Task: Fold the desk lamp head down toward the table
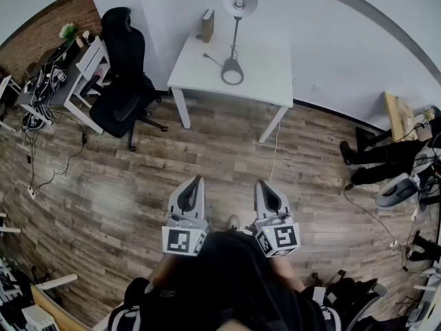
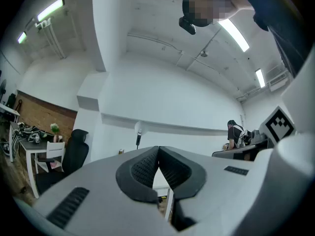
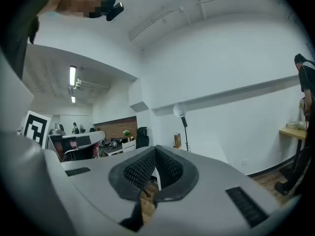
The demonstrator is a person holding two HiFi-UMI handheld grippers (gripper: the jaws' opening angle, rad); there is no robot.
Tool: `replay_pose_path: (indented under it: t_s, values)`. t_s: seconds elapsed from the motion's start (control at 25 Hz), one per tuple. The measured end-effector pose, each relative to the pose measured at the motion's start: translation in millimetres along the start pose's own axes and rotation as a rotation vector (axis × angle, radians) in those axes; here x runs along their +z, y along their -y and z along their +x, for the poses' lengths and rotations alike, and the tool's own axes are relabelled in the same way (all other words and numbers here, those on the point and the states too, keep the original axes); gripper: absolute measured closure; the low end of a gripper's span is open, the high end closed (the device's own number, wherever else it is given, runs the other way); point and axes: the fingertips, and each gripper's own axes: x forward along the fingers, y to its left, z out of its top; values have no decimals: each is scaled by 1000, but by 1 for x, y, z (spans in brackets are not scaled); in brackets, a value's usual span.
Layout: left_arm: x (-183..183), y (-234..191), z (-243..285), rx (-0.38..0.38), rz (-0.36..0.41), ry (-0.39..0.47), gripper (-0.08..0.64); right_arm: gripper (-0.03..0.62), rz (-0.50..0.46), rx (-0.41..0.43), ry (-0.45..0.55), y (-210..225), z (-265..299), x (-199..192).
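Note:
A desk lamp (image 1: 234,33) stands upright on a white table (image 1: 269,74) against the far wall, its round head (image 1: 240,0) raised above a ring base (image 1: 232,72). The lamp shows small in the left gripper view (image 2: 138,134) and in the right gripper view (image 3: 181,118). My left gripper (image 1: 197,181) and right gripper (image 1: 262,184) are side by side over the wood floor, well short of the table. Both are shut with nothing between the jaws.
A small brown box (image 1: 207,25) stands at the table's back left corner. A black office chair (image 1: 122,74) sits left of the table, beside a cluttered desk (image 1: 58,74). A person (image 1: 389,154) sits at the right by a wooden shelf (image 1: 398,116). Cables trail across the floor.

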Motion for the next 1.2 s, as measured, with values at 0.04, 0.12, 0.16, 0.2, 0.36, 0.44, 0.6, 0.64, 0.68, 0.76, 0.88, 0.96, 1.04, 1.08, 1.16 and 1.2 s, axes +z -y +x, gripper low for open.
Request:
replay_pose_path:
  t_s: [0.04, 0.12, 0.16, 0.2, 0.36, 0.44, 0.6, 0.64, 0.68, 0.76, 0.88, 0.96, 1.04, 1.08, 1.16, 1.2]
  values:
    - [-1, 0, 0, -4, 4, -3, 534, 580, -1, 0, 0, 0, 1, 0]
    - [-1, 1, 1, -11, 11, -3, 534, 580, -3, 1, 0, 0, 1, 0]
    - [0, 1, 1, -11, 11, 2, 534, 580, -4, 1, 0, 0, 1, -1]
    - [1, 1, 1, -9, 6, 8, 534, 580, -4, 1, 0, 0, 0, -1]
    - [2, 1, -1, -7, 1, 9, 534, 580, -9, 6, 0, -3, -2, -1]
    - [2, 1, -4, -7, 10, 12, 534, 580, -8, 10, 0, -5, -3, -2]
    - [3, -1, -6, -9, 3, 14, 534, 580, 7, 6, 7, -8, -1, -1]
    - [3, -3, -7, -11, 9, 13, 534, 580, 13, 4, 13, -9, -1, -1]
    - [2, -4, -7, -12, 12, 12, 534, 580, 18, 3, 19, -10, -1, 0]
    - [2, -7, -9, -15, 12, 4, 534, 580, 25, 3, 25, -13, 0, 1]
    - [-2, -11, -14, -17, 3, -11, 534, 580, 27, -1, 22, -18, 1, -1]
    - [-1, -15, -17, -18, 2, -10, 534, 580, 25, -6, 18, -23, 2, -3]
    - [-2, -21, -21, -18, -6, -11, 534, 580, 24, -12, 16, -29, 3, -4]
    - [-1, -24, -23, -18, -14, -10, 534, 580, 23, -15, 15, -33, 4, -5]
    - [-3, -31, -28, -24, -23, -20, 534, 580, 21, -25, 14, -41, 5, -7]
    - [-5, -34, -32, -30, -22, -27, 534, 580, 20, -30, 14, -46, 4, -8]
